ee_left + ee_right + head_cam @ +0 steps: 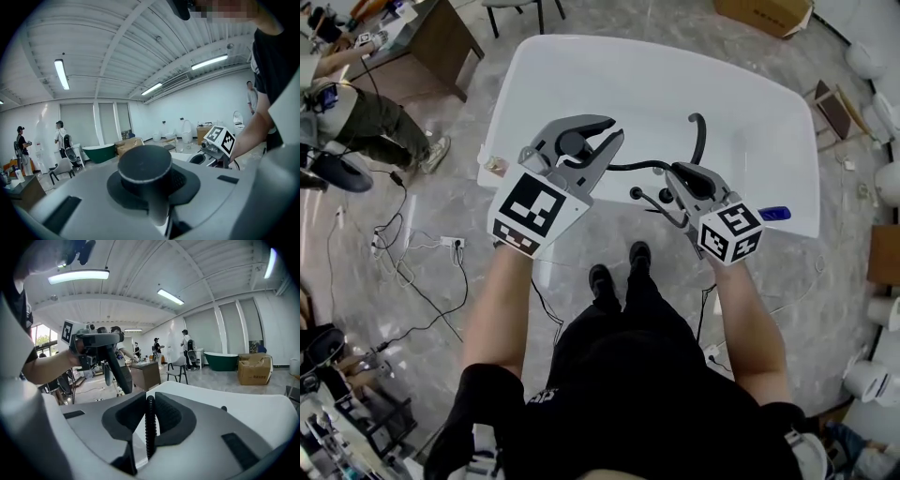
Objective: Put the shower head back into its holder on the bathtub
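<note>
White bathtub (675, 84) is recorded in the head view on a grey marbled floor (441, 216), with the person stood at its near edge.

Left gripper (609, 133): held above the near left part of the bathtub. Its jaws are clamped on the black shower head (572, 143). In the left gripper view the round head (144, 164) is seated between the two pads, with the handle running down between the jaws towards the camera. From the right gripper view the left gripper (101, 341) is seen raised in the air, the dark handle hanging below it. The shower head is thus held clear of the bathtub and is not seated in any holder.

Right gripper (678, 173): held above the near edge, right of centre, and well apart from the left one. Its jaws are closed on the black ribbed hose (149, 423), which stands upright between the pads and is touched by both. In the head view the hose (701, 136) is seen curving up over the basin beyond this gripper.

Small black fittings (637, 194) are noted just beside the right gripper at the near edge; whether one of them is the holder cannot be told.

A blue object (774, 214) is noted at the near right corner of the bathtub. Cables (412, 253) are laid on the floor to the left, and a cardboard box (764, 14) is placed beyond the far edge.
</note>
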Available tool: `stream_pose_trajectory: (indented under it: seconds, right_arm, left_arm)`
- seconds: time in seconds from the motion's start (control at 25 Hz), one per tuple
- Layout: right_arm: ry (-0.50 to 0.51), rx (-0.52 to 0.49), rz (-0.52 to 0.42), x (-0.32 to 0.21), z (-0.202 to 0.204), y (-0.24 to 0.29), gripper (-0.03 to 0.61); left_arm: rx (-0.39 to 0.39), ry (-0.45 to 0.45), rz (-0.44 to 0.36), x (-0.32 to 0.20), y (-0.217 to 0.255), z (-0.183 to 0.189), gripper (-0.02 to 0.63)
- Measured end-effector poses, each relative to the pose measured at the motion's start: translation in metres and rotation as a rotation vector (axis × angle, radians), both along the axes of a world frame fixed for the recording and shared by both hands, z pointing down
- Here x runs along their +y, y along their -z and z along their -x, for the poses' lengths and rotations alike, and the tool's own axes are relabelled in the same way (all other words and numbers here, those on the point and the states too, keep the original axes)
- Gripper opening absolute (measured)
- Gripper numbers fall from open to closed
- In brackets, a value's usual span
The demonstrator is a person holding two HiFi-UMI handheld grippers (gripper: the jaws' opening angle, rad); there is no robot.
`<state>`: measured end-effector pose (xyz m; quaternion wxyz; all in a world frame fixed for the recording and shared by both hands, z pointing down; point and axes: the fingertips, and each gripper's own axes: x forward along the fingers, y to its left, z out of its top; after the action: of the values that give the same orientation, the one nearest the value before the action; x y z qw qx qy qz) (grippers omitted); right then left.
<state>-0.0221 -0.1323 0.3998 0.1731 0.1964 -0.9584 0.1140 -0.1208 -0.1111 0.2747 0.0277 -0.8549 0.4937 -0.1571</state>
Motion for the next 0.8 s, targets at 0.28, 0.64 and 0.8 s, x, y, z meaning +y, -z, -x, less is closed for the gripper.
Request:
stream_pose_trajectory:
  seconds: [0.28,0.64,0.8]
  right_arm:
    - [0.052,-0.006,-0.01,-0.009,0.034,0.01,0.072]
    - [0.106,-0.02,0.011,-0.022,0.055,0.009,0.071]
    - [0.125,-0.002,0.036,-0.023,0.077,-0.011,0.071]
  left_arm:
    - [0.019,0.037,0.023,-0.003,-0.012,0.026,0.063]
    - [0.044,0.079,0.052,-0.013,-0.03,0.03,0.063]
    - [0.065,0.116,0.082,-0.012,-0.05,0.052,0.063]
